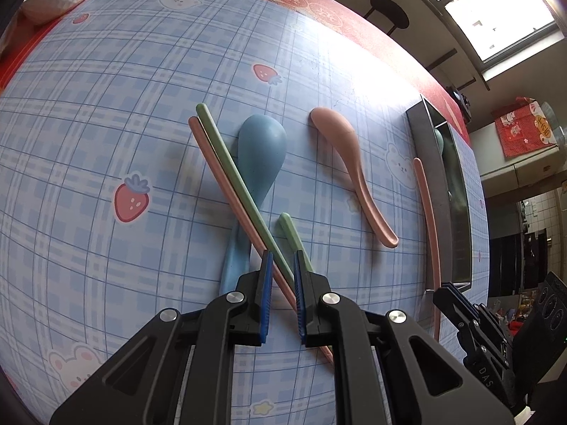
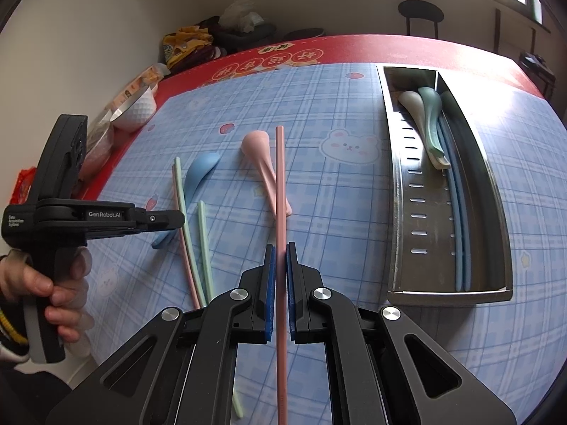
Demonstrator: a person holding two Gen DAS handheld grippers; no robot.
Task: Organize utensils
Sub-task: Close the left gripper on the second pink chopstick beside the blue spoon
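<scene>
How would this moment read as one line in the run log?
left fingers: shut on chopstick pair, across blue spoon | right fingers: shut on pink chopstick | pink spoon: on mat | tray: partly filled

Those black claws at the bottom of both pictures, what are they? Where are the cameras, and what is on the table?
Each claw is a hand-held gripper, worked like tongs. A person holds one in each hand; the right view shows a hand holding the left one. A small camera sits on each and looks along its two fingers, so each picture is that gripper's own view.

The left hand-held gripper pinches a pink and green chopstick pair. The right hand-held gripper pinches one pink chopstick.

On the blue checked mat lie a blue spoon, a pink spoon and a loose green chopstick. The metal tray already holds some spoons.
</scene>
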